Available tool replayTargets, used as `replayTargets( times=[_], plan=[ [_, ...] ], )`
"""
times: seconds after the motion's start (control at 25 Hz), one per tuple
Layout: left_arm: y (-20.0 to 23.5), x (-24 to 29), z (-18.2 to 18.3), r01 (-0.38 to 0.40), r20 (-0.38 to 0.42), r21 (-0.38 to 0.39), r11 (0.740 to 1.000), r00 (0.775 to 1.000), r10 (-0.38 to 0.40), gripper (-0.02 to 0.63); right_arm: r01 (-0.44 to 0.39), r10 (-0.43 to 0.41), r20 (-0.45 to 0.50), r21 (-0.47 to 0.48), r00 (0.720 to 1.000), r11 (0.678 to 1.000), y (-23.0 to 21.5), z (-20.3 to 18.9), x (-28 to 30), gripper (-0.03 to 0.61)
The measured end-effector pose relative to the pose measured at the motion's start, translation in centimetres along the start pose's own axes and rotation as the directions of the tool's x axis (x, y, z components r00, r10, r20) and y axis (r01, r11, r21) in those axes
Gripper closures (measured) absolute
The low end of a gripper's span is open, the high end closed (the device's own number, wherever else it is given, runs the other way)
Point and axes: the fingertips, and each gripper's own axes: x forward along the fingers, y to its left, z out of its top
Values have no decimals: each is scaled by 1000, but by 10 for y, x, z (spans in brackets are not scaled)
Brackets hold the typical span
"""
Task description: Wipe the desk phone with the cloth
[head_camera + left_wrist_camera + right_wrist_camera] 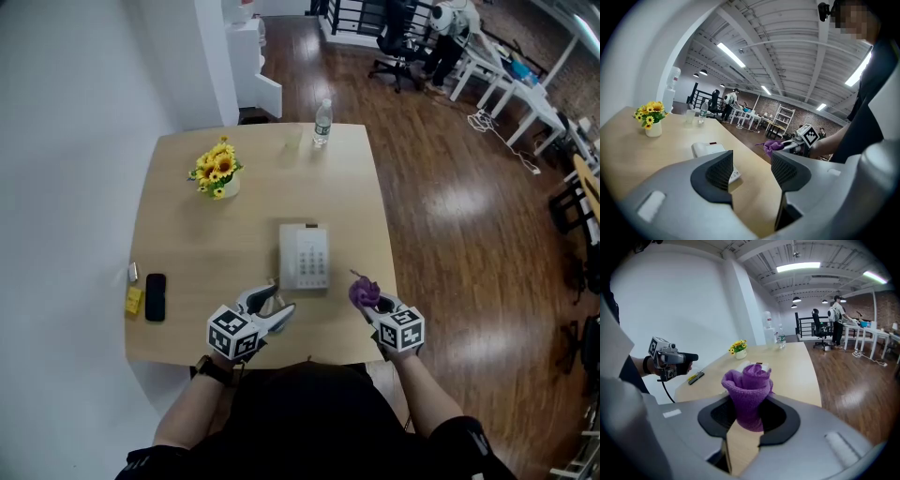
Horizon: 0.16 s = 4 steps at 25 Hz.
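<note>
A white desk phone [303,256] lies flat near the middle of the wooden table [187,225]; it also shows past the left jaw in the left gripper view as the phone [708,150]. My right gripper [368,303] is shut on a bunched purple cloth [363,292], held just right of the phone's near corner; the cloth [747,392] stands up between the jaws. My left gripper [274,307] is open and holds nothing, just short of the phone's near edge.
A pot of yellow flowers [217,172], a clear cup [292,142] and a water bottle [322,123] stand at the far side. A black handset [156,296], a yellow block [134,299] and a small white item [133,272] lie at the left edge. People and desks are far behind.
</note>
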Motion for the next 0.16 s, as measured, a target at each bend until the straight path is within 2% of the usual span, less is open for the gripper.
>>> replayTargets(
  times=[0.16],
  plan=[
    [-2, -5, 1, -1, -2, 12, 1000, 1000, 1, 365, 0, 0, 4, 0, 1000, 1000, 4, -4, -6, 446]
  ],
)
